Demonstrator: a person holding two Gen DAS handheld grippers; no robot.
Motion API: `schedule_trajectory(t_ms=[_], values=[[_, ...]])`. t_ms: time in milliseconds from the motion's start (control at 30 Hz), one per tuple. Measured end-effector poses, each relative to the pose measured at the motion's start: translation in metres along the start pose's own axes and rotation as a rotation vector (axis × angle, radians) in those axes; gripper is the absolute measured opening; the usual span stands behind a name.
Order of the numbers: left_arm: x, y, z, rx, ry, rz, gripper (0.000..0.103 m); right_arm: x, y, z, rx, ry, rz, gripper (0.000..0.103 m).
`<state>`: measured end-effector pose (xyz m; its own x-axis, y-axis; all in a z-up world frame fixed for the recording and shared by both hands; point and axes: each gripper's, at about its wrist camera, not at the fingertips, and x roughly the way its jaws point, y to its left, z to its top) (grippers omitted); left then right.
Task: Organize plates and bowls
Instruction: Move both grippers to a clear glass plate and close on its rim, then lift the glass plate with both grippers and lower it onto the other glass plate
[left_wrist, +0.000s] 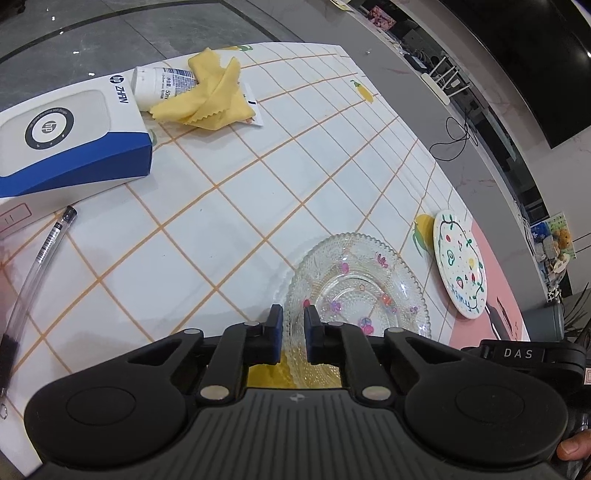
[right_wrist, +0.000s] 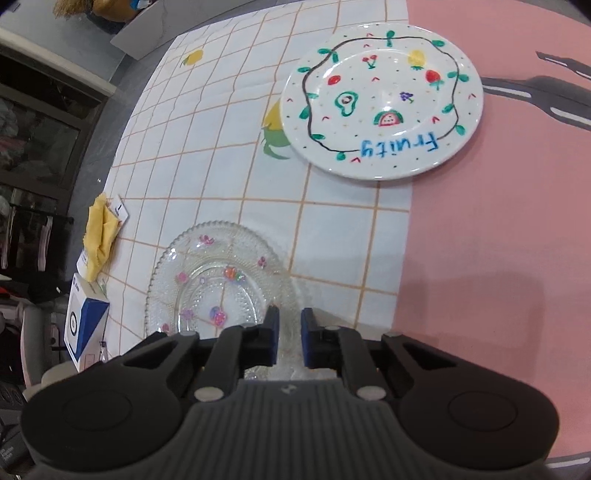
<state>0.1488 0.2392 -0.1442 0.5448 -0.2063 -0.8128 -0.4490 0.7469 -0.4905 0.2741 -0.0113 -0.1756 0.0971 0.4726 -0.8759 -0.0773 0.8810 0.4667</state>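
A clear glass plate (left_wrist: 354, 280) with a beaded rim and small coloured fruit marks lies on the checked tablecloth (left_wrist: 229, 206). My left gripper (left_wrist: 293, 317) is shut on its near left rim, which runs between the blue pads. In the right wrist view the same glass plate (right_wrist: 218, 273) shows, and my right gripper (right_wrist: 290, 319) is shut on its right rim. A white plate (right_wrist: 380, 99) painted with fruits and the word "Fruity" lies flat beyond it, half on the pink mat (right_wrist: 498, 240). This white plate (left_wrist: 460, 266) sits at the right in the left wrist view.
A blue and white box (left_wrist: 74, 147), a white bottle (left_wrist: 162, 83) and a yellow cloth (left_wrist: 210, 96) lie at the far left of the table. A clear pen (left_wrist: 37, 266) lies at the left edge. Grey floor borders the cloth beyond.
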Motion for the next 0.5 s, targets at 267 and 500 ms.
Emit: schedule_trajectory(t_ms=[267,500], values=[[-0.013,-0.003,0.0,-0.002,-0.015,-0.014,0.01,-0.014,0.003,-0.006,-0.015,-0.025,0.02,0.007],[-0.046,-0.018,-0.006,0.016,-0.056,-0.039,0.01,-0.044,0.005,-0.016,-0.019,-0.061,0.052,0.006]])
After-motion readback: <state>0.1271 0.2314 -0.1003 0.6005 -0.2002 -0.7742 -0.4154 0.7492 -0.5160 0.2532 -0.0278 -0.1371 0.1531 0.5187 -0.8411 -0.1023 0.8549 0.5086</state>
